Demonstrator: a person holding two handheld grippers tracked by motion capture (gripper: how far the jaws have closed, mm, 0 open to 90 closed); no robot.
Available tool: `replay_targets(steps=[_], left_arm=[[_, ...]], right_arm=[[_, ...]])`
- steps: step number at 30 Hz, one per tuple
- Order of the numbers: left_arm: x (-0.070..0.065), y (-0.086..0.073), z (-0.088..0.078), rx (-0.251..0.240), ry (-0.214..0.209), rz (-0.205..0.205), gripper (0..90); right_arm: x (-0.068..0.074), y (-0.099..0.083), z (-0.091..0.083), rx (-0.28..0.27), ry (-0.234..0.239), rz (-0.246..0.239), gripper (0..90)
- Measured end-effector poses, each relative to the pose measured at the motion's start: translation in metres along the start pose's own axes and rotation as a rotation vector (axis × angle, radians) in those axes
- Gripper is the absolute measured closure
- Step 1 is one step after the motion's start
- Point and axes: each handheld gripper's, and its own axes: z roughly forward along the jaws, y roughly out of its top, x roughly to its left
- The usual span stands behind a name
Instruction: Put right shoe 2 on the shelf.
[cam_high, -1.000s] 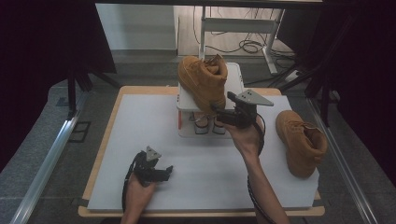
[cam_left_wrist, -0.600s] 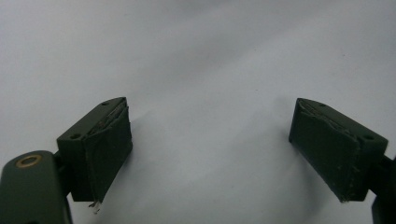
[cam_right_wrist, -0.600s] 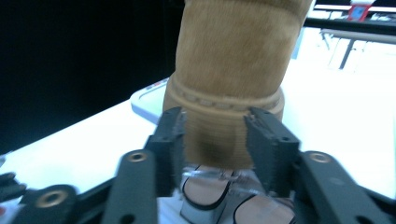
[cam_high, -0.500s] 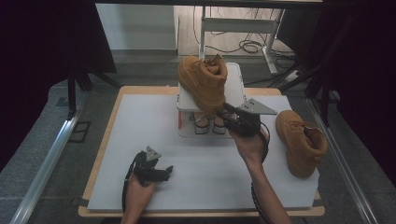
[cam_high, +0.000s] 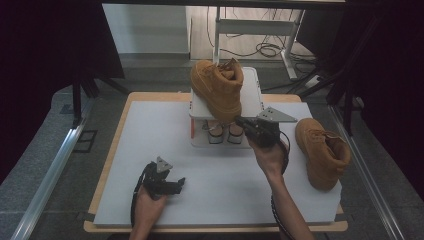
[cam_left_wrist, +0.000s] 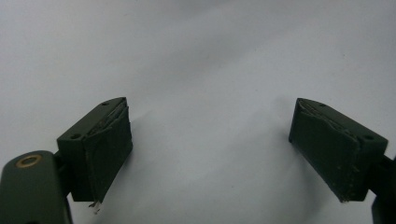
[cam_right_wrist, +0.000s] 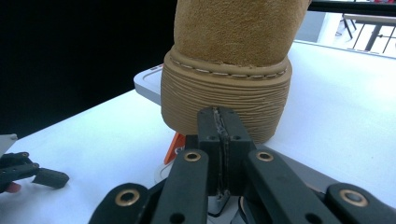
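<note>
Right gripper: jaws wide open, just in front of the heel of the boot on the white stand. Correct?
Not quite. The right gripper does sit just in front of the heel of the boot on the white stand, but its jaws have just been closing and now meet, pads together, with nothing between them. The right gripper view shows it.

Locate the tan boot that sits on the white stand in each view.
High view: boot on the stand sits top centre, heel toward the right gripper.
Left gripper view: just open jaws over the white table.
Right gripper view: its ribbed heel is centre, right behind the shut jaws.
Shared landmark: the white table.
</note>
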Motion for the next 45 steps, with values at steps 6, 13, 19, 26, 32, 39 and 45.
replay_targets(steps=[6,13,19,26,32,39,45], left_arm=[[0.0,0.0,0.0,0.0,0.0,0.0,12.8],[0.0,0.0,0.0,0.0,0.0,0.0,12.8],[0.0,0.0,0.0,0.0,0.0,0.0,12.8],[0.0,0.0,0.0,0.0,0.0,0.001,12.8],[0.0,0.0,0.0,0.001,-0.001,0.001,12.8],[0.0,0.0,0.0,0.001,-0.002,0.001,12.8],[0.0,0.0,0.0,0.001,-0.002,0.001,12.8]], right_arm=[[0.002,0.001,0.001,0.003,-0.01,-0.015,89.5],[0.004,0.002,0.006,0.006,0.001,-0.023,89.7],[0.008,0.005,0.013,0.013,0.005,-0.031,89.8],[0.009,0.006,0.019,0.017,0.012,-0.03,89.8],[0.011,0.008,0.024,0.021,0.013,-0.037,89.8],[0.012,0.009,0.029,0.024,0.017,-0.036,89.8],[0.014,0.011,0.035,0.029,0.023,-0.041,89.8]])
